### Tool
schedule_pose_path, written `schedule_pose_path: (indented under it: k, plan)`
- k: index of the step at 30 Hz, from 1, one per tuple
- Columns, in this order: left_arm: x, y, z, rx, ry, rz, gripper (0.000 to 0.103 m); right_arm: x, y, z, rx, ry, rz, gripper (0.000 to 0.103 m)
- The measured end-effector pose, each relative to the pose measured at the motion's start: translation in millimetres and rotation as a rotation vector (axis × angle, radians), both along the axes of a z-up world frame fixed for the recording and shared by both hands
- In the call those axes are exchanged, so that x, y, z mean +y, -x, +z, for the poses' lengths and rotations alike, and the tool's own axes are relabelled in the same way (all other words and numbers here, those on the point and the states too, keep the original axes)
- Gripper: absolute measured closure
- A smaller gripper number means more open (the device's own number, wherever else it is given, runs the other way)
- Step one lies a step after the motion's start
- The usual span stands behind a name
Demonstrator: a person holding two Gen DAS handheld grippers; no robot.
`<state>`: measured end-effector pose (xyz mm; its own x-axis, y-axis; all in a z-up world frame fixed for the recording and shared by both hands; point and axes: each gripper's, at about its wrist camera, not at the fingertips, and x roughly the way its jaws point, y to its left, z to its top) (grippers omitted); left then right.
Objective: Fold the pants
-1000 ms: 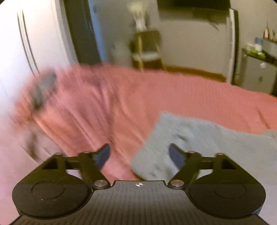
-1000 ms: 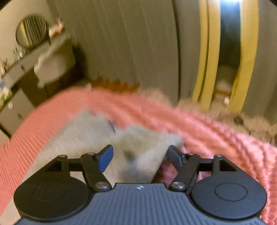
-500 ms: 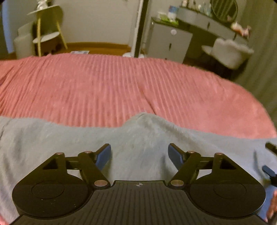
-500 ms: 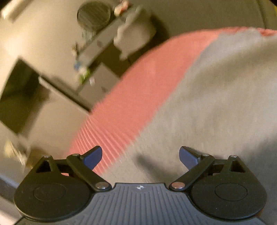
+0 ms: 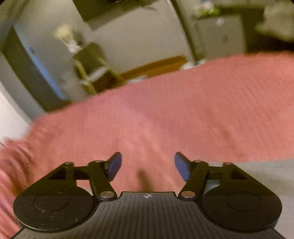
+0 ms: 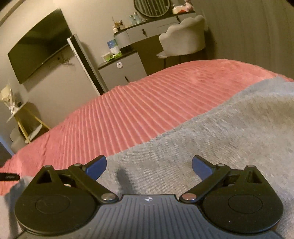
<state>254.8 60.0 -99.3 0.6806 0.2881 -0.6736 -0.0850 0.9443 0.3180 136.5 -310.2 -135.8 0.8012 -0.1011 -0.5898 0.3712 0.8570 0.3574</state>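
The grey pants (image 6: 220, 137) lie spread flat on the pink ribbed bedspread (image 6: 137, 110), filling the near and right part of the right wrist view; their upper edge runs diagonally from lower left to upper right across the cover.

The right gripper (image 6: 149, 166) hovers over the grey cloth with its blue-tipped fingers (image 6: 96, 166) spread wide (they have just been opening further), and nothing is pinched between them: only fabric lying underneath and a small shadow on it.

In the left wrist view, which is blurred, the left gripper (image 5: 148, 166) points down at the bare bedspread (image 5: 165, 114). Its jaws stand apart, having just been closing a little, with nothing gripped between them; only pink cover shows in the gap. A strip of the pants (image 5: 266, 171) shows at the lower right of that view, behind the gripper's right-hand finger; I cannot tell whether it touches the cloth.

Beyond the bed stand a dark screen on the wall (image 6: 38, 46), a grey cabinet (image 6: 121, 71), a dressing table with a round mirror (image 6: 152, 7) and a pale padded chair (image 6: 183, 35). A small yellow-legged shelf (image 6: 25, 117) stands at the left
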Motion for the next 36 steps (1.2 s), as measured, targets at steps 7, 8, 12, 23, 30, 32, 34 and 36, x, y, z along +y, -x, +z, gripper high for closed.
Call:
schedule_pose_path:
  k: [7,8,12,23,30,32,34,36]
  plan:
    - [-19,32,-21,0.046,0.054,-0.109,0.003,0,2,-2,0.005,0.011,0.014,0.004]
    - [-18,27,-19,0.026,0.035,-0.064,0.003,3,2,-2,0.011,0.029,0.022,0.004]
    - [-8,18,7,-0.005,-0.124,0.093,0.025,5,8,0,0.020,0.058,0.030,0.004]
    - [27,147,-4,-0.002,0.423,-0.120,0.006,1,3,3,0.048,-0.184,0.208,0.004]
    - [39,133,-23,0.052,0.380,-0.078,0.006,-128,41,31,-0.013,-0.242,-0.079,0.004]
    - [25,130,-29,0.073,0.342,-0.093,0.006,-177,57,41,0.014,-0.184,-0.239,0.014]
    - [16,129,-35,0.086,0.317,-0.114,0.006,-223,74,47,0.023,-0.177,-0.354,0.039]
    - [7,124,-36,0.092,0.292,-0.132,0.006,-258,85,43,0.048,-0.207,-0.423,0.040]
